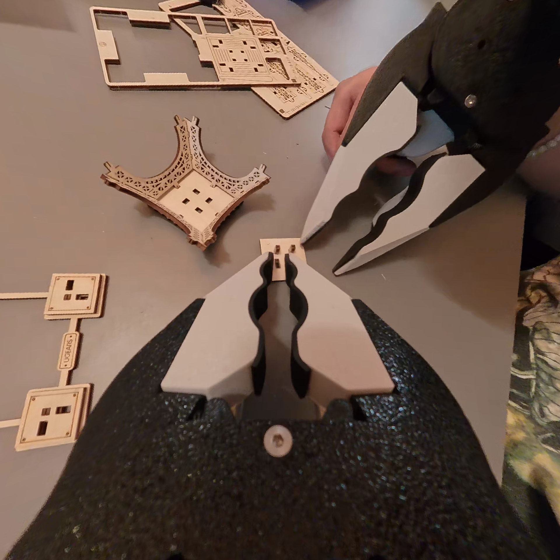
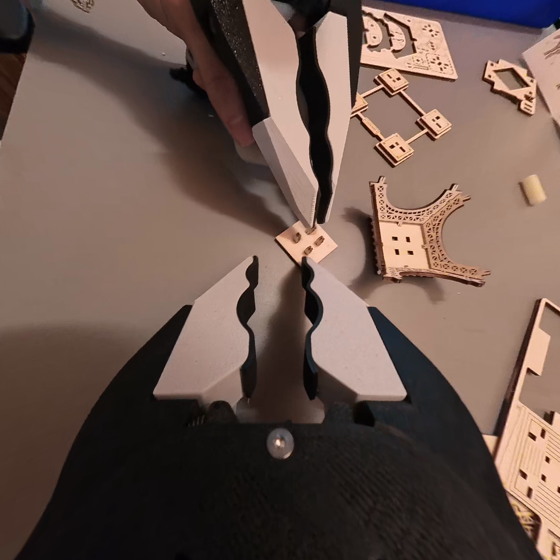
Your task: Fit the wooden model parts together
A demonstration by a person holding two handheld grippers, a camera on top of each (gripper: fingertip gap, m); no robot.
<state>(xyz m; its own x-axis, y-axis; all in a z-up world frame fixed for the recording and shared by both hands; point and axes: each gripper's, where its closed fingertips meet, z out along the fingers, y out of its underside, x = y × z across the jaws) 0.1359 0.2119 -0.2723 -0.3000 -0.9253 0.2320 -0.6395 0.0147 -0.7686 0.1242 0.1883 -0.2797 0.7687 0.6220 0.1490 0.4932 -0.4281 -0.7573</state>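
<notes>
My left jaws pinch a peg on the small square plate lying on the table; my right jaws gape beside it. The lattice tower base lies nearby, cut-out sheets beyond.

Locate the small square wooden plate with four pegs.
The small square plate lies flat on the grey table, centred in both views between the two tongs' tips, with the lattice tower base nearest it.
</notes>
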